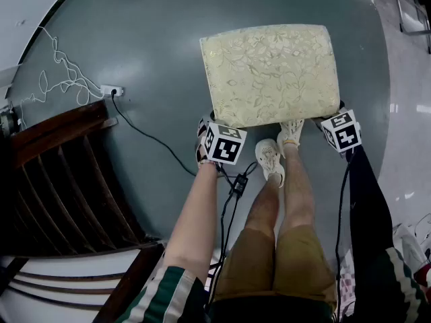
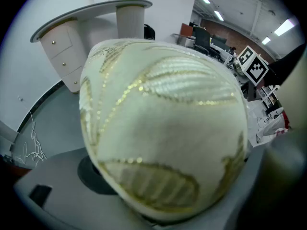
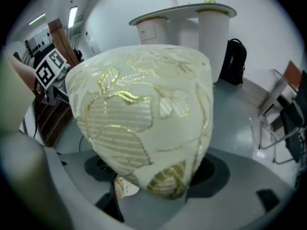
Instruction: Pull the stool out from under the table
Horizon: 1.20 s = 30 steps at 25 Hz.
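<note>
My left hand-held gripper [image 1: 217, 134] is clamped on the near left corner of the stool [image 1: 273, 73], and my right hand-held gripper [image 1: 337, 125] pinches the near right corner. In each gripper view the padded corner fills the mouth between the jaws.

The stool's seat is a thick rectangular cushion with rounded corners. Its cream fabric is stitched with shiny gold leaf outlines and ribbed satin patches. The stool stands on the smooth grey-blue floor [image 1: 155, 46], toward the far right of that rounded grey area and just ahead of my white shoes [image 1: 271, 159].

Beyond the stool, and apart from it, is the table [image 2: 91, 13]. It is white, with a curved grey-edged top on cylindrical pedestals and a small drawer unit.

By the floor's left edge sits a dark slatted wooden chair [image 1: 60, 173]. A white power strip [image 1: 111, 90] lies just beside it, and a black cable [image 1: 151, 136] runs from the strip.
</note>
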Motion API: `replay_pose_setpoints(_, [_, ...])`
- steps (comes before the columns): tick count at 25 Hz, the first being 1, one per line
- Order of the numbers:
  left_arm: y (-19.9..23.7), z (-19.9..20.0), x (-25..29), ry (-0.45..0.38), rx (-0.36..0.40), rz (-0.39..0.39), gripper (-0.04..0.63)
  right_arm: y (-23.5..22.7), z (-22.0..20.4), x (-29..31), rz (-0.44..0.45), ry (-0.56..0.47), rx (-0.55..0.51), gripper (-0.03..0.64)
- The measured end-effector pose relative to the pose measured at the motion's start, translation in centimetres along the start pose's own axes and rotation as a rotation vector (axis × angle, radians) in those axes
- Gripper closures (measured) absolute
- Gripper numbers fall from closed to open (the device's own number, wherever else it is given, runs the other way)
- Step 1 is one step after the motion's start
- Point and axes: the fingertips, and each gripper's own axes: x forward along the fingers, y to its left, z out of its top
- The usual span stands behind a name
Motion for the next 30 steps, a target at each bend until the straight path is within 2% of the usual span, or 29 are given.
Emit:
replay_pose_setpoints(6, [-0.6, -0.3, -0.5, 0.038, -0.024, -0.022, 0.161, 0.0, -0.1, -0.6, 0.015, 0.028, 0.011, 0.202])
replay_pose_setpoints(21, [-1.6, -0.2, -0.7, 0.053, -0.08, -0.029, 0.161, -0.8, 0.2, -1.7, 0.027, 0.078, -0.014, 0.207])
replay_pose_setpoints(26, [-2.0, -0.3, -0.8, 0.068, -0.072, -0.027, 0.161, -1.1, 0.4, -1.9, 0.035, 0.081, -0.033, 0.207])
replay_pose_setpoints(30, [-2.8, -0.6, -0.9, 0.067, -0.101, -0.004, 0.163, -1.5, 0.2, -2.3, 0.035, 0.086, -0.058, 0.204])
